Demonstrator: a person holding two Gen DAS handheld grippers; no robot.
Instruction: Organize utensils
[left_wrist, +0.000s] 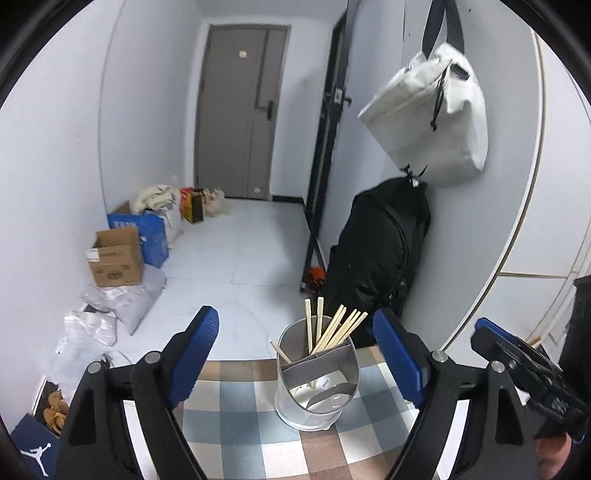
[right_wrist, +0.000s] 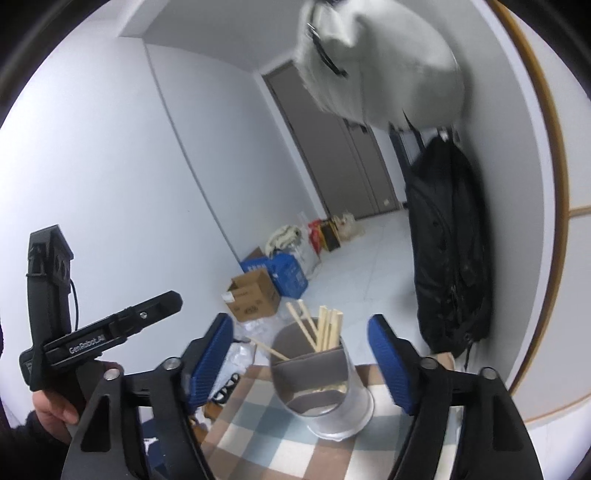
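Utensil holder (left_wrist: 317, 376) with chopsticks (left_wrist: 334, 330) just beyond open left tool (left_wrist: 295, 354)

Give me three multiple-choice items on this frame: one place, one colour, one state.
1. Where do most of the pale wooden chopsticks stand?
A. In the rear compartment of the grey divided utensil holder
B. Flat on the checked tablecloth
C. In the brown cardboard box

2. What colour are the pads on the gripper fingers?
A. Red
B. Blue
C. Green

3. How do the left gripper and right gripper stand?
A. Both shut on chopsticks
B. One open, one shut
C. Both open, empty

Key: 1 A, the sticks lean together behind the divider; 2 B, blue ribbed pads show in both wrist views; 3 C, the jaws stand wide apart with nothing pressed between them.
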